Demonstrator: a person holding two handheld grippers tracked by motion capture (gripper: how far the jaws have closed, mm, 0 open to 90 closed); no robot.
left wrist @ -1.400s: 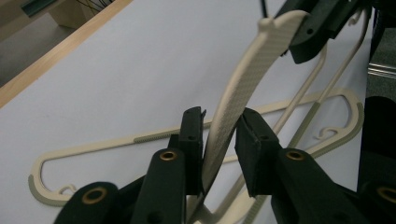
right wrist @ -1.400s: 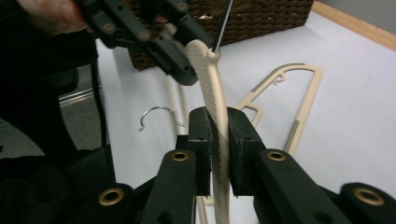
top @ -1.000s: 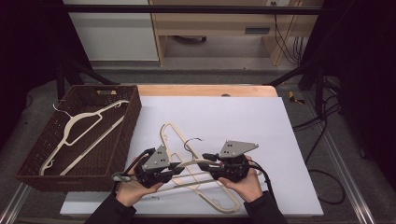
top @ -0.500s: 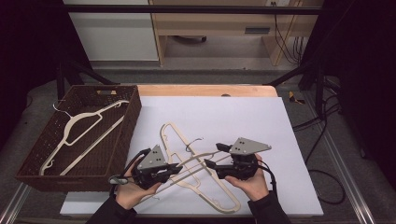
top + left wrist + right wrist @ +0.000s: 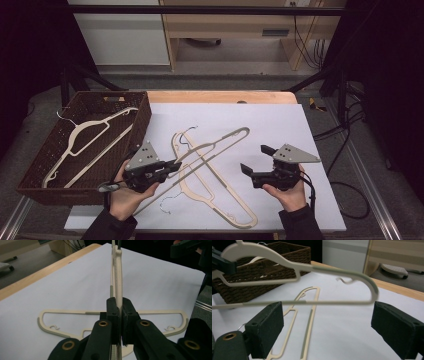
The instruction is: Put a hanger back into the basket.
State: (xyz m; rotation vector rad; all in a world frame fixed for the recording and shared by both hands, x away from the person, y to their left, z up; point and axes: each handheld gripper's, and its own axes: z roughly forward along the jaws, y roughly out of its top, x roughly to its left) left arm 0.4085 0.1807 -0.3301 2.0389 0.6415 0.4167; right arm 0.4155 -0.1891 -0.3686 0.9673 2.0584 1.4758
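Left gripper [image 5: 172, 165] clamps a cream hanger [image 5: 215, 147] raised over the white bench [image 5: 280, 125]; right gripper [image 5: 255, 162] stands apart with its jaws wide.

The held hanger slants from the near left toward the bench's middle, its far rounded end lifted, crossing above a second hanger [image 5: 210, 200] that lies flat on the sheet. The left jaws are closed tight on its thin bar, which runs straight away between them in the left gripper view. The right jaws have just been opening and nothing sits between them; the hanger's rounded end hangs beyond them. Bare white sheet lies open toward the far and right edges. At the left edge the wicker basket [image 5: 145, 107] stands just beside the sheet, holding a third hanger [image 5: 95, 135]. The hangers are slim, cream, with grey strips and wire hooks.
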